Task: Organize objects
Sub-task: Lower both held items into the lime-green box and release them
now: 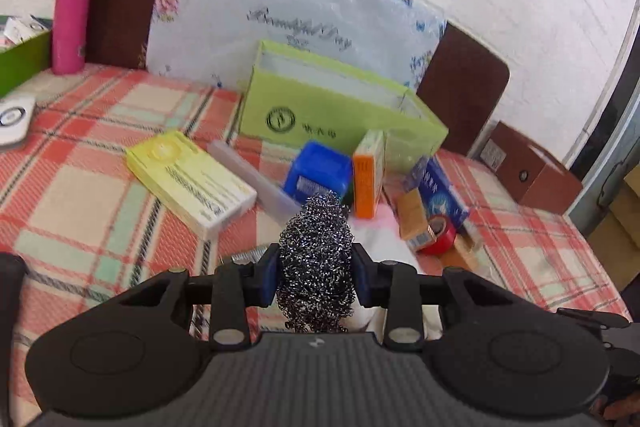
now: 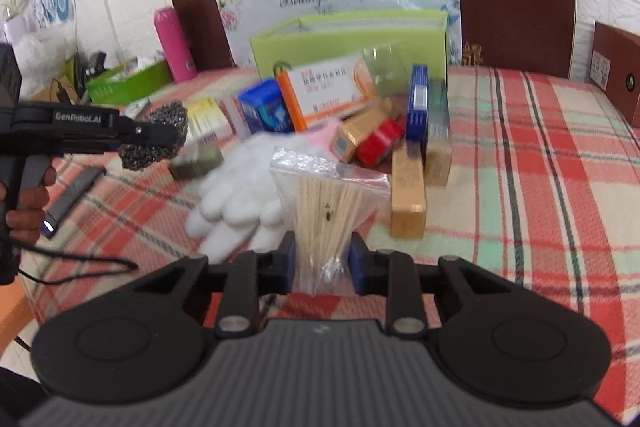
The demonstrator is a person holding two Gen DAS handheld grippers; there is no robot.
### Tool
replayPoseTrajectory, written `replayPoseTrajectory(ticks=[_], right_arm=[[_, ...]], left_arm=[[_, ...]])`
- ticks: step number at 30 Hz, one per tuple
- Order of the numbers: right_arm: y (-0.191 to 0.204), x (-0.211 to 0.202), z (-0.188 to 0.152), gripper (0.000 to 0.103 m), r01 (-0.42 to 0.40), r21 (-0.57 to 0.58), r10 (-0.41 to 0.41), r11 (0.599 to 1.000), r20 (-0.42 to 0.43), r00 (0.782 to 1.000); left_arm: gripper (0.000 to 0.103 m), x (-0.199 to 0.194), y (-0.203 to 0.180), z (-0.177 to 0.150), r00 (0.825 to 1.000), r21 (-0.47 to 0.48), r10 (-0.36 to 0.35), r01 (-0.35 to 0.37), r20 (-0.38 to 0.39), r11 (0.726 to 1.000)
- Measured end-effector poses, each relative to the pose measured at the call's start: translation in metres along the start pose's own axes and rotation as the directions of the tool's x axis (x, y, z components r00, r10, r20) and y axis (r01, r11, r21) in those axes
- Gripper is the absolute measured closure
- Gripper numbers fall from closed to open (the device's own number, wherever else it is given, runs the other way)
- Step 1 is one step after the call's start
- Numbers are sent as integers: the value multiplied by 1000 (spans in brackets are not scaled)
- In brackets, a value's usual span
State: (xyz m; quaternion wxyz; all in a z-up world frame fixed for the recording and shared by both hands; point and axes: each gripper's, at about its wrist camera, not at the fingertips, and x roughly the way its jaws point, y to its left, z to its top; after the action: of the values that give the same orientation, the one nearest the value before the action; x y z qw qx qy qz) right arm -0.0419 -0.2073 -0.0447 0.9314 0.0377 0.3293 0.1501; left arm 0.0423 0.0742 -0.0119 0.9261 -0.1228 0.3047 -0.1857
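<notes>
Left wrist view: left gripper [image 1: 316, 277] is clamping a steel wool scourer [image 1: 316, 259] upright above the plaid tablecloth [image 1: 80, 187]. Green open box [image 1: 320, 107] is standing straight ahead, beyond the clutter, long axis running left to right. Right gripper [image 2: 323, 261] is pinching a bag of wooden sticks [image 2: 326, 203] (upright), also facing that box [image 2: 348, 39]; which gripper is nearer I cannot tell.
</notes>
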Motion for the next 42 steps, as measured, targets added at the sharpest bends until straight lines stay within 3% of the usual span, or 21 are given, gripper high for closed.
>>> replayPoseTrajectory(ticks=[7, 13, 23, 31, 33, 34, 35, 36, 38, 40, 42], right_arm=[[-12, -9, 69, 77, -32, -13, 34, 999, 147, 989], [-26, 25, 138, 77, -8, 5, 7, 1000, 219, 976], [-60, 135, 220, 77, 44, 86, -57, 995, 158, 986], [-84, 236, 232, 77, 61, 131, -63, 989, 9, 998], [-87, 253, 230, 75, 61, 127, -58, 990, -22, 998], [-89, 260, 230, 71, 52, 126, -47, 991, -38, 998], [-90, 263, 231, 61, 43, 127, -37, 991, -49, 998], [-91, 261, 232, 55, 42, 128, -36, 991, -43, 998], [-89, 247, 234, 29, 56, 94, -58, 994, 25, 998], [-85, 232, 238, 18, 113, 36, -115, 993, 74, 991], [-85, 217, 239, 14, 123, 22, -124, 992, 115, 986]], left_arm=[[65, 3, -26, 53, 997, 60, -23, 19, 74, 998], [64, 42, -50, 104, 994, 101, -15, 4, 105, 995], [64, 145, -46, 185, 992, 115, 83, -93, 90, 989], [63, 214, -18, 195, 993, 87, 119, -117, -12, 989], [57, 223, -14, 195, 994, 84, 103, -101, -24, 991], [50, 227, -13, 195, 996, 84, 87, -85, -24, 993], [28, 229, -13, 194, 996, 88, 81, -78, -29, 993], [15, 229, -13, 192, 995, 91, 95, -92, -26, 992], [13, 223, -13, 188, 995, 88, 100, -101, 15, 991], [13, 217, -12, 190, 996, 65, 86, -88, 21, 994], [13, 208, -10, 190, 995, 48, 90, -92, 35, 995]])
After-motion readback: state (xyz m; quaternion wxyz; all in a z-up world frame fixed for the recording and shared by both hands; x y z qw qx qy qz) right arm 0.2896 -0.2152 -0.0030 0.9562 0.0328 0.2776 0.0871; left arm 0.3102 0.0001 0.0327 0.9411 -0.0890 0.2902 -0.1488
